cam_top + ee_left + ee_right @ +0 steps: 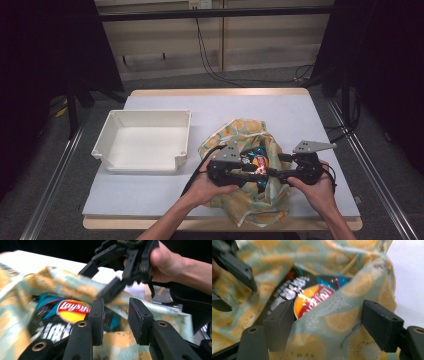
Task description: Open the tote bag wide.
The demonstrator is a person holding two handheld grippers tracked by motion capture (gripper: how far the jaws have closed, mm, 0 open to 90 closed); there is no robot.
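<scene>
My left fingers (pixel 116 320) and right fingers (pixel 332 327) stand apart over the fruit-print cloth bag (pixel 250 200) on the table (pixel 150 195), gripping nothing. The Lay's chip packet (pixel 312 298) lies inside; I should pinch opposite rim edges squarely, avoiding the packet.

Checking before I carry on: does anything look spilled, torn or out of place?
Nothing stands out. The chip bag sits inside the fruit-print cloth bag, looking intact, and the white bin stands squarely beside it.

Crisp packet (pixel 259 163) lies inside open lemon-print bag (pixel 240 131).
</scene>
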